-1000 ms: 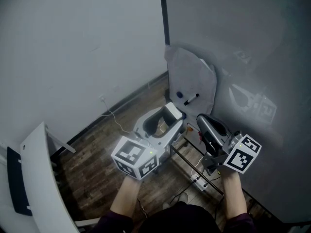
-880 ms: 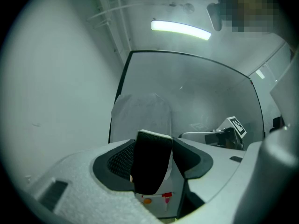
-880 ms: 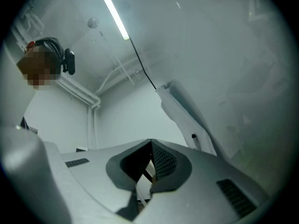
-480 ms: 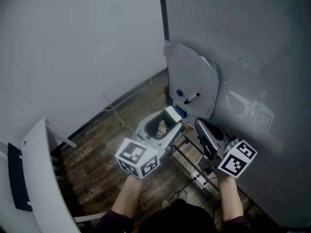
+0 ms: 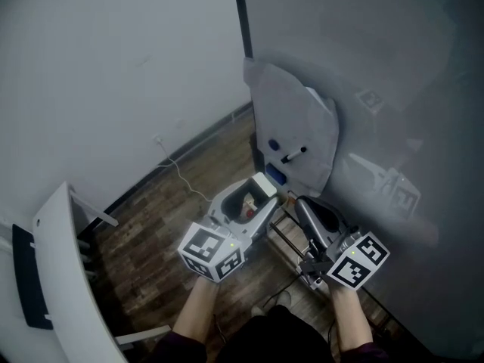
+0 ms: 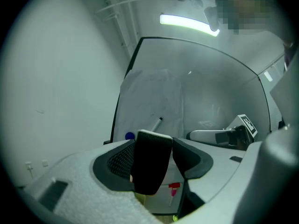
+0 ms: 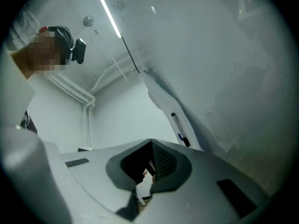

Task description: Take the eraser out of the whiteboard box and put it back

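My left gripper is shut on the eraser, a block with a white back and black felt. In the left gripper view the eraser stands upright between the two pads. It hangs a little in front of the whiteboard, just short of a small blue piece at the board's lower edge. Below the jaws shows a white box with a red marker in it. My right gripper is to the right, shut and empty, its pads meeting.
A white sheet hangs on the whiteboard, with a black marker and a blue magnet on it. A grey wall stands at the left. Wooden floor with a cable lies below, and a white chair at lower left.
Both grippers have drawn back a little from the whiteboard, toward me. The left stays shut on the eraser. The blue piece now shows between the eraser and the board.
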### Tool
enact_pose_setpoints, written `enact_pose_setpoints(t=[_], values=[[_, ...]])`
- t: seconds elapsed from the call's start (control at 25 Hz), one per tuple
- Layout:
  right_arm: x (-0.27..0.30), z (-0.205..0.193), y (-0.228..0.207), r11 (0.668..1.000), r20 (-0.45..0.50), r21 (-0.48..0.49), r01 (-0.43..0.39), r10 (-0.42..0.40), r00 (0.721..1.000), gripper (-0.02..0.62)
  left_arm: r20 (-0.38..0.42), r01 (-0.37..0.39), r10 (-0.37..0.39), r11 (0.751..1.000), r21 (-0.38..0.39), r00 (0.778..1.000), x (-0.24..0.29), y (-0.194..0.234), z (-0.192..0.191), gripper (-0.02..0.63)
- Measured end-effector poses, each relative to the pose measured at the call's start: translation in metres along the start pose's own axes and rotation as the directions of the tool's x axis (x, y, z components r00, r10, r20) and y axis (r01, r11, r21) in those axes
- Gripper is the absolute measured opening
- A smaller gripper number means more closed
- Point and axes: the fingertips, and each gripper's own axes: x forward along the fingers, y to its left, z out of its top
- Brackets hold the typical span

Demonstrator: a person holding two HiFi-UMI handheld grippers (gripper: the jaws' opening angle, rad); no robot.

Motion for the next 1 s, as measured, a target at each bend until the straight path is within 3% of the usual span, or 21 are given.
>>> enact_pose_setpoints(t=[0.24,0.52,1.0], values=[[-0.003,-0.010,-0.008,0.999,0.003,-0.029,0.030,-0.030,1.000,0.003,0.022,-0.018,0.018,1.000,0.004,1.000,0.007,0.013,-0.015,0.247],[-0.001,-0.033,-0.024,0.991,0.025,-0.032,0.131,-0.130,0.991,0.003,-0.001,0.038,-0.038,0.999,0.011,0.999,0.019,0.026,-0.045,0.247],[-0.001,-0.081,-0.036,0.938,0.095,0.019,0.347,-0.347,0.933,0.003,-0.034,0.180,-0.181,0.983,-0.022,0.983,0.030,0.049,-0.088,0.247]])
